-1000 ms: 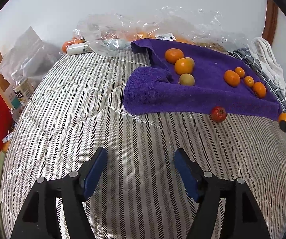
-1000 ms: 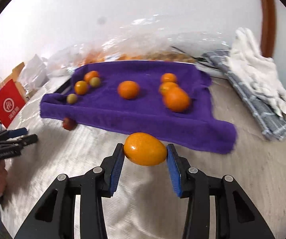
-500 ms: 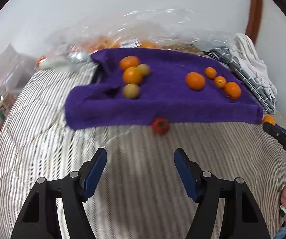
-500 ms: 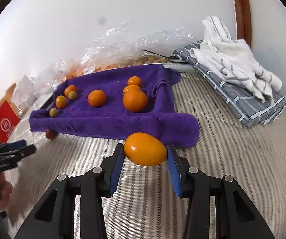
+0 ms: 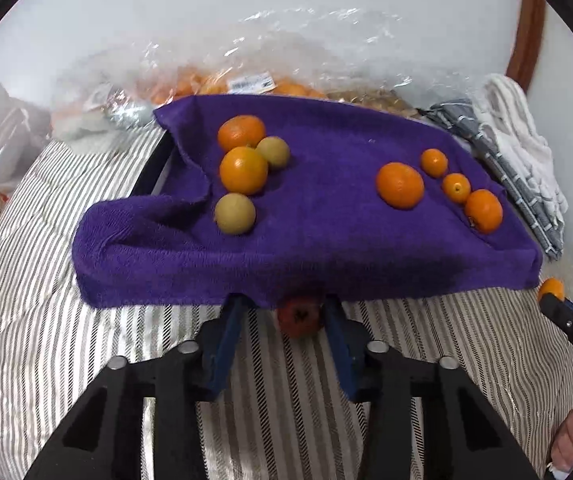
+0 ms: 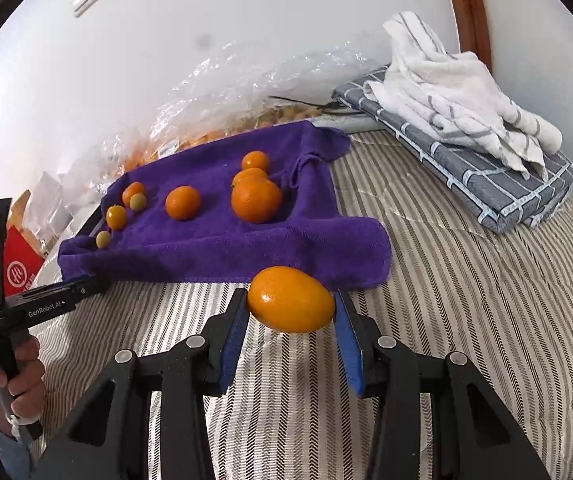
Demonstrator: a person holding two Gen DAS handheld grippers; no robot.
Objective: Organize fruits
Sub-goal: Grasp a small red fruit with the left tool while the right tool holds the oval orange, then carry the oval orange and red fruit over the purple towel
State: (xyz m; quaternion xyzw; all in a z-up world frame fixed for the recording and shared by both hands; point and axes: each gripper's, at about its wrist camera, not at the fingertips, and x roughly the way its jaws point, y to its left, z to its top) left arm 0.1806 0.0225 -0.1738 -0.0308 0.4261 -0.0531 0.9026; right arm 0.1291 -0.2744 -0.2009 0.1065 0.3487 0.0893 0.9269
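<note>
An oval orange kumquat is pinched between the right gripper pads, held just above the striped bedcover, near the purple towel's right corner. The left gripper, jaws spread, brackets a small red fruit lying against the towel's near edge.

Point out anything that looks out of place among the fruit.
One small red fruit lies off the purple towel, on the striped bedding at its front edge, between the open left hand-held gripper fingers. The other loose fruit sits on the towel.
</note>
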